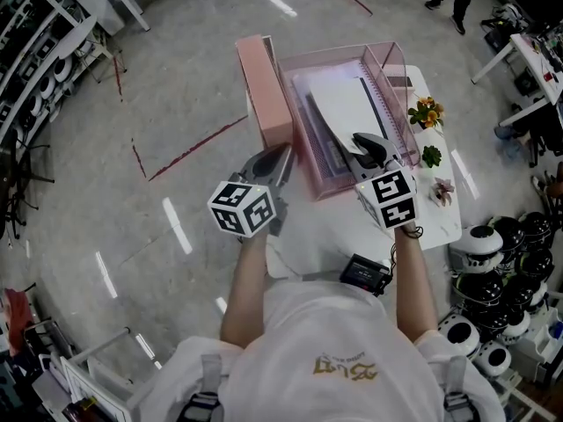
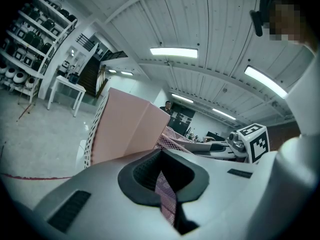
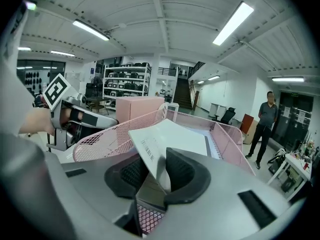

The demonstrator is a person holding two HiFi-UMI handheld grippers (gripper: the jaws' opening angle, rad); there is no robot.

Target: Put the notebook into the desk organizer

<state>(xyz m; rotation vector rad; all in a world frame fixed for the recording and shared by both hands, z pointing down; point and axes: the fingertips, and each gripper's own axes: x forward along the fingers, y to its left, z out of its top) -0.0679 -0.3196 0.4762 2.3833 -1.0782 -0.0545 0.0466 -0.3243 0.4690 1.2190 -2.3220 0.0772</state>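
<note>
Notebook (image 1: 347, 104): one, white cover, spiral-bound along its right edge. It lay inside the desk organizer (image 1: 310, 161), tilted, with the near corner raised over the front wall and the far end down in the tray.

Handling (judged): light, and stiff enough across the cover to be carried by one corner. The cover looked smooth, so a slack pinch may slip. Best hold is probably the near corner or the plain edge, away from the wire spine.

Right gripper (image 1: 369, 145): jaws partly spread. The notebook's near corner stood between them, leaning on one pad with a visible gap at the other, so it was not pinched.

Left gripper (image 1: 280, 161): jaws pressed together on the organizer's pink mesh wall at the near left, steadying it.

Organizer: one, pink mesh, probably light and liable to slide if unheld.

Pink box (image 1: 264, 86): one, against the organizer's left side.

Table (image 1: 440, 222): one, white. On it to the right were orange flowers (image 1: 427, 111), a green plant (image 1: 431, 156) and a pale plant (image 1: 442, 190), making three plants. One black device (image 1: 365, 273) sat at the near edge.
</note>
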